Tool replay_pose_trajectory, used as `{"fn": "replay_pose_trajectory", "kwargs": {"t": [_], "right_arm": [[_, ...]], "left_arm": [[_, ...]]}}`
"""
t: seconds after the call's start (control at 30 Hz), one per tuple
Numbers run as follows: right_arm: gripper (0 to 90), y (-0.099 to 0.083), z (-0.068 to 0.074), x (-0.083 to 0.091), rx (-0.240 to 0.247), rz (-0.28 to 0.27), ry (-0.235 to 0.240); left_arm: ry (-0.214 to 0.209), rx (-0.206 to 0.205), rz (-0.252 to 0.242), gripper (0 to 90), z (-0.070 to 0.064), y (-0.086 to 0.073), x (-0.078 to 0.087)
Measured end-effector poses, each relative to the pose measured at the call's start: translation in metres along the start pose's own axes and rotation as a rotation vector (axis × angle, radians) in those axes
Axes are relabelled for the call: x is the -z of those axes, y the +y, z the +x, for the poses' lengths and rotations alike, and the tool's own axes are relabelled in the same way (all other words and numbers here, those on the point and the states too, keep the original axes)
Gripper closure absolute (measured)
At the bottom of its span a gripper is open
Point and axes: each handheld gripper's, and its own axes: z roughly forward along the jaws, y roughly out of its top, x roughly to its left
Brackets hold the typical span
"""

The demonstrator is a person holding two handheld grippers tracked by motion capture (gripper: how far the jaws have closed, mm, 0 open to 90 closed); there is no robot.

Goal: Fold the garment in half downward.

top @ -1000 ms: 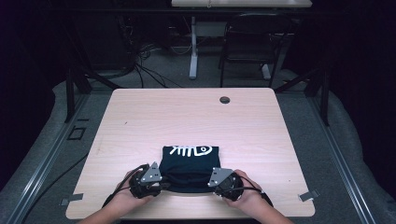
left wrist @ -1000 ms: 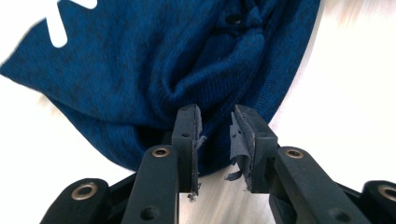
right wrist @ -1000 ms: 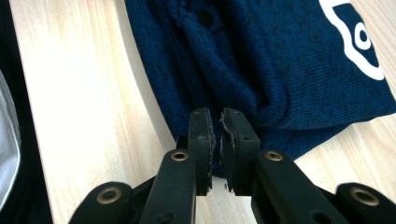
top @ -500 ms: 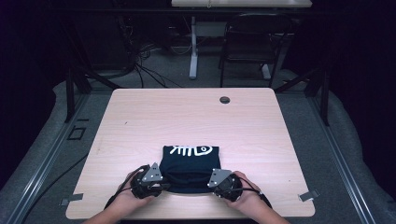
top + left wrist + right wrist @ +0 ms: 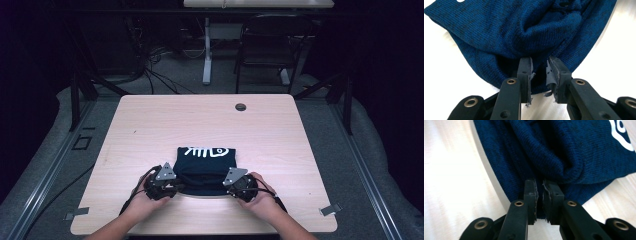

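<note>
Navy knit fabric, a folded garment (image 5: pixel 206 169) with a white printed graphic (image 5: pixel 209 151) along its far side, lies on the pale wood desk (image 5: pixel 150 125), nearer the near edge than the far one and roughly midway between the left and right edges. We note both hands at its near side: the left hand (image 5: pixel 142 202) carries the left gripper (image 5: pixel 167 184) at the garment's near left corner, the right hand (image 5: pixel 262 200) carries the right gripper (image 5: pixel 237 185) at the near right corner. Each gripper has a grey three-cornered plate on top. In the left gripper view we see the jaws of the left gripper (image 5: pixel 539 67) a little apart, a narrow gap between their worn pads (image 5: pixel 530 72), tips up against the rolled hem of the garment (image 5: pixel 529 32); we cannot tell whether any cloth sits between them. In the right gripper view the right gripper (image 5: pixel 540 185) has its jaws nearly together, only a slim slit between the frayed pads (image 5: pixel 546 195), and the dark knit (image 5: pixel 554 150) appears pinched at the tips, with a bunched fold rising just beyond. White print (image 5: pixel 621 135) shows at that view's upper right. Near the desk's far edge, right of centre, sits a small dark round grommet (image 5: pixel 240 106). Beyond the desk we record a chair (image 5: pixel 267 55) and loose cables (image 5: pixel 160 70) on the floor.
</note>
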Motion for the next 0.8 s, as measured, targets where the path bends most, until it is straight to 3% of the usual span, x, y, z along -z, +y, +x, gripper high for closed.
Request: {"fn": "replay_pose_trajectory", "kwargs": {"t": [0.2, 0.47, 0.8], "right_arm": [[81.3, 0.001, -0.010, -0.003, -0.009, 0.010, -0.005], [81.0, 0.000, -0.011, -0.004, -0.025, -0.006, 0.002], [77.9, 0.001, -0.007, 0.014, -0.005, -0.015, -0.004]], "left_arm": [[0.009, 0.020, -0.011, 72.3, 0.004, 0.002, -0.003], [0.005, 0.021, -0.011, 71.3, 0.003, 0.002, -0.002], [-0.015, 0.025, -0.028, 68.8, 0.000, 0.002, 0.011]]}}
